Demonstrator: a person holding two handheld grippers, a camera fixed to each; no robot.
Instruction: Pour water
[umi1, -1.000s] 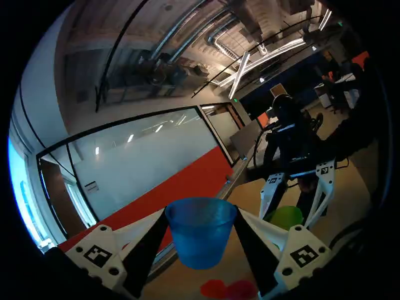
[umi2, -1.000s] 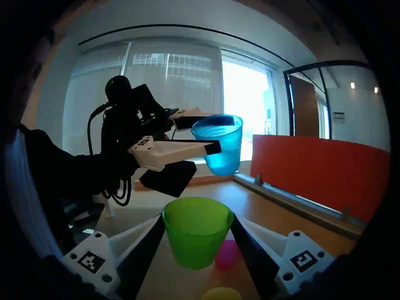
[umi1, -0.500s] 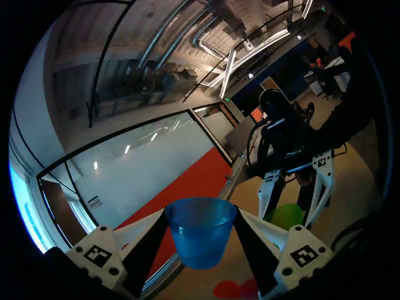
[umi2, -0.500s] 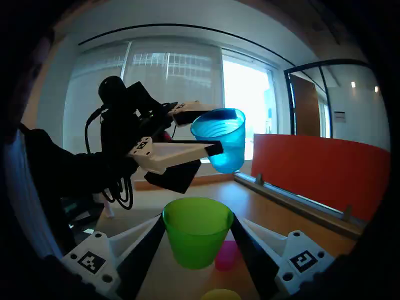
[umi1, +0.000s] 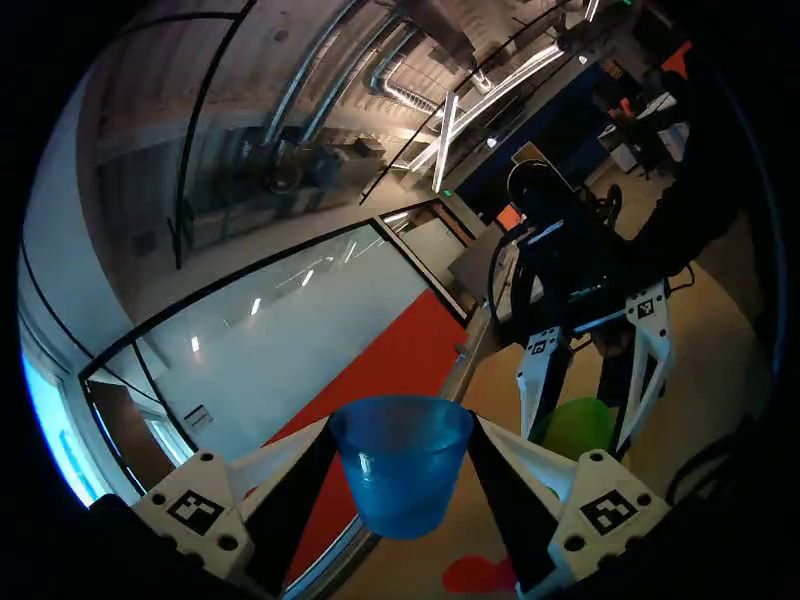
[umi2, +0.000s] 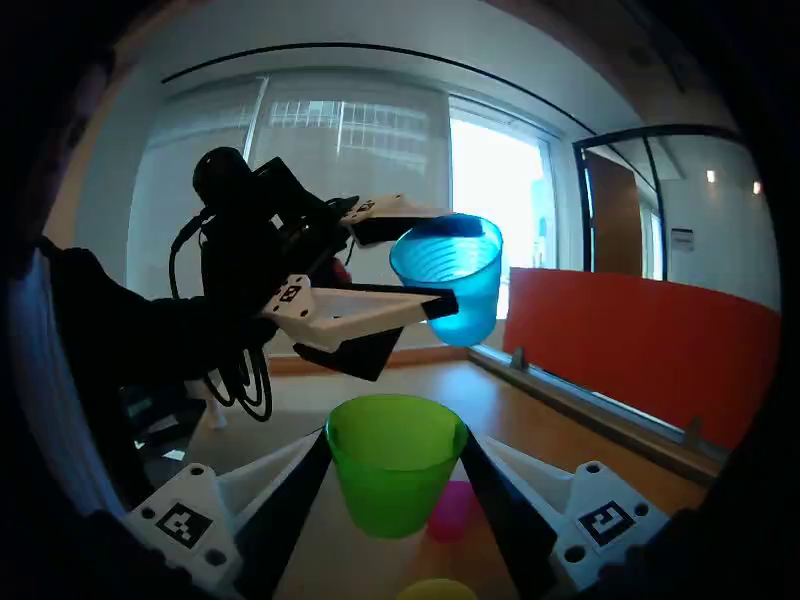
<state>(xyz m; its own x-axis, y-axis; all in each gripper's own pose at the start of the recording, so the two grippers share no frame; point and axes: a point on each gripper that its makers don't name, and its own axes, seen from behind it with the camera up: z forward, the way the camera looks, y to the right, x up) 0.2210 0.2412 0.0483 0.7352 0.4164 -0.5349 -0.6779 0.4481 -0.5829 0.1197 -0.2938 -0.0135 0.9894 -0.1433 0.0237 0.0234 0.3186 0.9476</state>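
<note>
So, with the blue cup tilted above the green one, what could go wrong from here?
1. The blue cup sits above and somewhat beyond the green cup, not clearly over its mouth. Water may miss and hit the table or the right gripper.
2. The left gripper pinches the tilted blue cup only by its sides, so it might slip.

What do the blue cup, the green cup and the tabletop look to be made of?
Blue cup: probably thin translucent plastic, since window light glows through its wall.
Green cup: likely the same plastic, smooth and slightly glossy, with its rim lit through.
Tabletop: wood or wood-look laminate, warm brown with a soft sheen. Which of the two cannot be told.
</note>
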